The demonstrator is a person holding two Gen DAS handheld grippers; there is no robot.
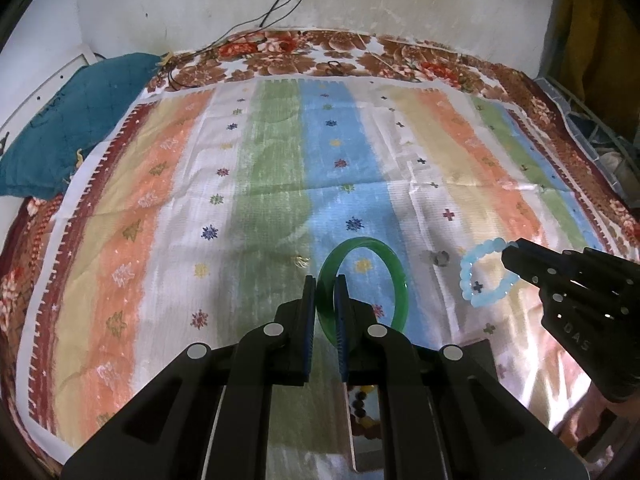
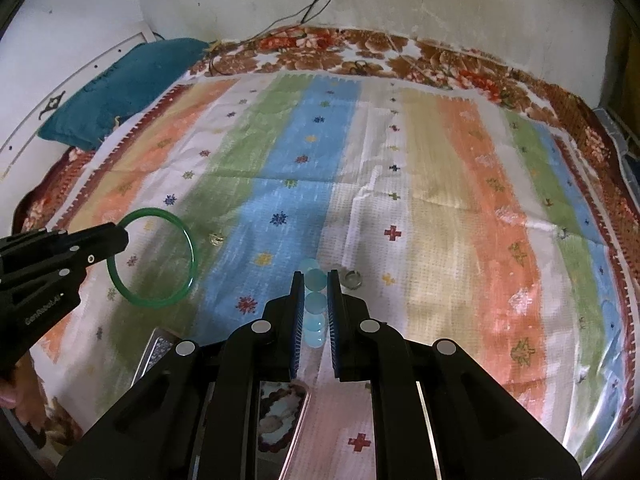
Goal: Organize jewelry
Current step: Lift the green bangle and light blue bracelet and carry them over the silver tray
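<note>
My left gripper [image 1: 325, 280] is shut on a green bangle [image 1: 394, 276] and holds it upright above the striped cloth; the bangle also shows in the right wrist view [image 2: 154, 300] at the left gripper's tip [image 2: 120, 236]. My right gripper [image 2: 315, 276] is shut on a light blue bead bracelet [image 2: 314, 308]; in the left wrist view the bracelet [image 1: 468, 280] hangs from the right gripper's tip [image 1: 510, 256]. A silver ring [image 2: 352, 279] lies on the cloth just right of my right fingertips, and it shows in the left wrist view [image 1: 440, 257]. A small gold piece [image 1: 301, 262] lies left of the bangle.
A striped cloth [image 1: 260, 200] covers a bed with a floral sheet [image 1: 340, 56]. A teal pillow [image 1: 68, 132] lies at the back left by the wall. A mirrored box [image 1: 364, 420] with beads sits under my left gripper, and its patterned edge [image 2: 156, 352] shows in the right view.
</note>
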